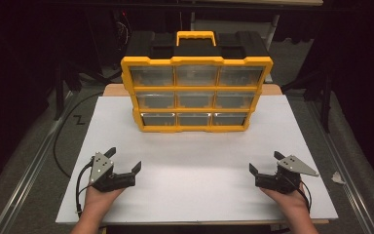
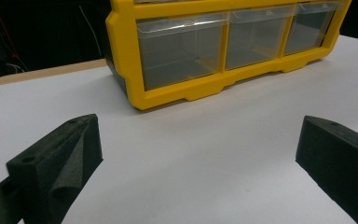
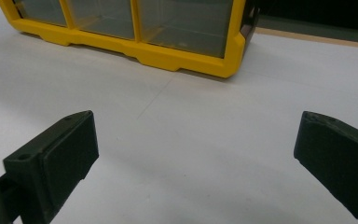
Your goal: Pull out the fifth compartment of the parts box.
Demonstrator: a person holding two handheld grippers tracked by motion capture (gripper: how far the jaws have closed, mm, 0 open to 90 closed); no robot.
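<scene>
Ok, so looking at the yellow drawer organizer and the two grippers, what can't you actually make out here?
- Drawer contents: in the high view the organizer is small and its clear drawer fronts glare, so any contents are unreadable.
- Upper drawer rows: cut off by the top edge in the left gripper view and the right gripper view.
- Back of the organizer: hidden by its own body.
- Left gripper and right gripper: fingers spread, holding nothing.

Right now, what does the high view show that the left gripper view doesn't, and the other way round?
The high view alone takes in the whole yellow organizer: three rows of three clear drawers, its yellow carry handle, plus both hands, the left tool and the right tool, open and apart. The left gripper view alone gives a close look into the bottom row of drawers, with nothing visible inside them. Both show the white table and the organizer standing on it.
</scene>
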